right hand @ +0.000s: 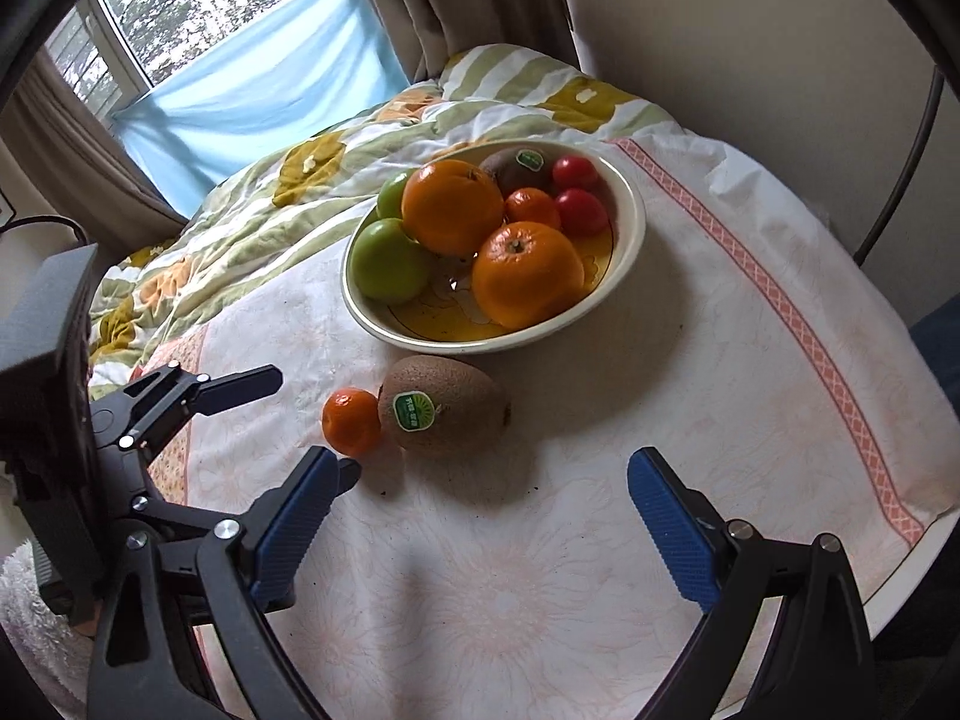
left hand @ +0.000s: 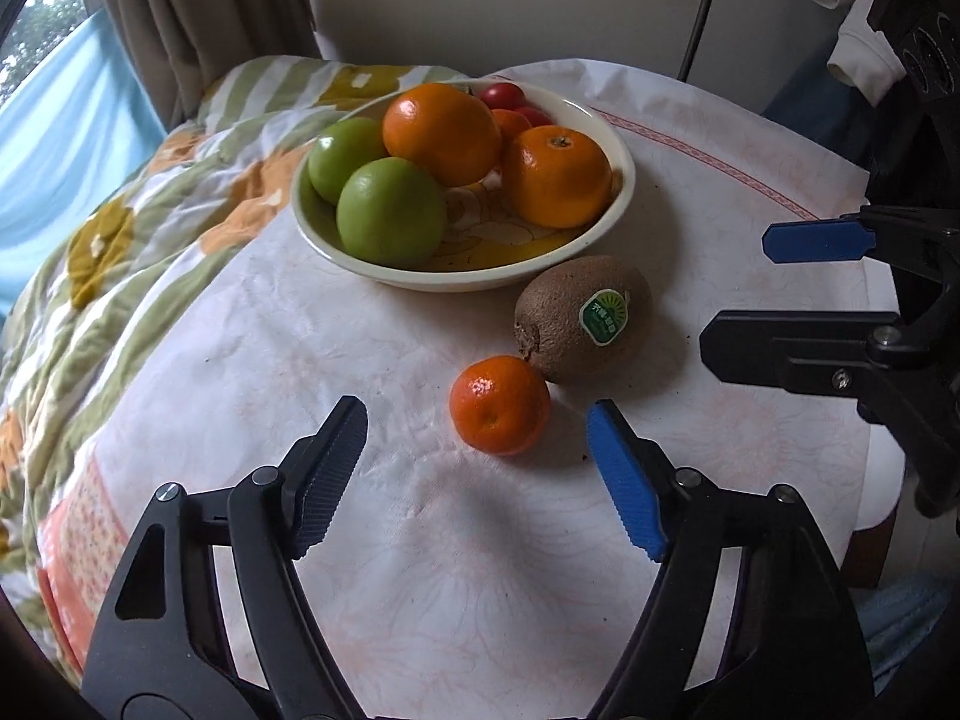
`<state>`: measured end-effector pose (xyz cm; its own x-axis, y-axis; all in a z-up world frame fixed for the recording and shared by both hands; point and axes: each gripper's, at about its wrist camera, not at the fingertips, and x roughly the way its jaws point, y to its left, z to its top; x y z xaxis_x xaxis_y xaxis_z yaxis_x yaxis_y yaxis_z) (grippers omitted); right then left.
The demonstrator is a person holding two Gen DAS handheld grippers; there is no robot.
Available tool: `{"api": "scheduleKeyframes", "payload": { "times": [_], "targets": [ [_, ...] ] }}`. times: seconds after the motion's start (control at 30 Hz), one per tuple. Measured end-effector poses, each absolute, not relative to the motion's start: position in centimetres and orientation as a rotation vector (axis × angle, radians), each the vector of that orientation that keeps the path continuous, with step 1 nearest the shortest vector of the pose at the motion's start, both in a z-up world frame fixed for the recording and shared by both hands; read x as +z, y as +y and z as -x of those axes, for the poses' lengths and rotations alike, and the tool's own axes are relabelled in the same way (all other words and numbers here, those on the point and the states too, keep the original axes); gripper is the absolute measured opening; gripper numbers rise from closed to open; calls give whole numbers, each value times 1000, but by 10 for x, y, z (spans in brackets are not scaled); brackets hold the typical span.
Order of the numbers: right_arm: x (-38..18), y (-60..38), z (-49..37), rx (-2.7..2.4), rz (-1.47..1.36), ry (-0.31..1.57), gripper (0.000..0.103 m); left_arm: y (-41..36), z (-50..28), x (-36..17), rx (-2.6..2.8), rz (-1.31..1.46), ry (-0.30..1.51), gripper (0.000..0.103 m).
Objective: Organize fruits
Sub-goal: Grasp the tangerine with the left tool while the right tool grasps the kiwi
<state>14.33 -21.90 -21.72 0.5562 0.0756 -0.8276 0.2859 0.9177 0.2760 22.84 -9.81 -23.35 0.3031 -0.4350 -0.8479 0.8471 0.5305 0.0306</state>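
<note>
A cream bowl (left hand: 621, 147) (right hand: 630, 204) on the round table holds two green apples (left hand: 390, 210), two oranges (left hand: 555, 177), a small mandarin, red tomatoes (right hand: 579, 210) and a kiwi (right hand: 516, 165). On the cloth in front of the bowl lie a stickered kiwi (left hand: 585, 318) (right hand: 444, 405) and a small mandarin (left hand: 499, 405) (right hand: 351, 420), touching. My left gripper (left hand: 477, 420) is open, its fingers either side of the mandarin, just short of it. My right gripper (right hand: 480, 468) is open, just short of the kiwi; it also shows in the left wrist view (left hand: 756, 282).
A white tablecloth (right hand: 690, 360) with a pink border covers the table. A flowered quilt (left hand: 120, 240) lies on the left. Curtains and a window (right hand: 210, 18) are behind. The table edge (right hand: 918, 552) runs at the right.
</note>
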Motion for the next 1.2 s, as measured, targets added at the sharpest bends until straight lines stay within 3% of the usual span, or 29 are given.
{"api": "scheduleKeyframes", "payload": {
  "times": [0.13,0.37,1.2],
  "targets": [
    [-222,-221,-146,-142,-427,983,96,-105,-230,-240,-933,-562,904,75],
    [-224,-222,-155,-147,-446,987,97,-109,-233,-248,-982,-561,925,41],
    [-248,-200,-190,-120,-432,1038,96,-54,-236,-243,-852,-481,976,41]
  ]
}}
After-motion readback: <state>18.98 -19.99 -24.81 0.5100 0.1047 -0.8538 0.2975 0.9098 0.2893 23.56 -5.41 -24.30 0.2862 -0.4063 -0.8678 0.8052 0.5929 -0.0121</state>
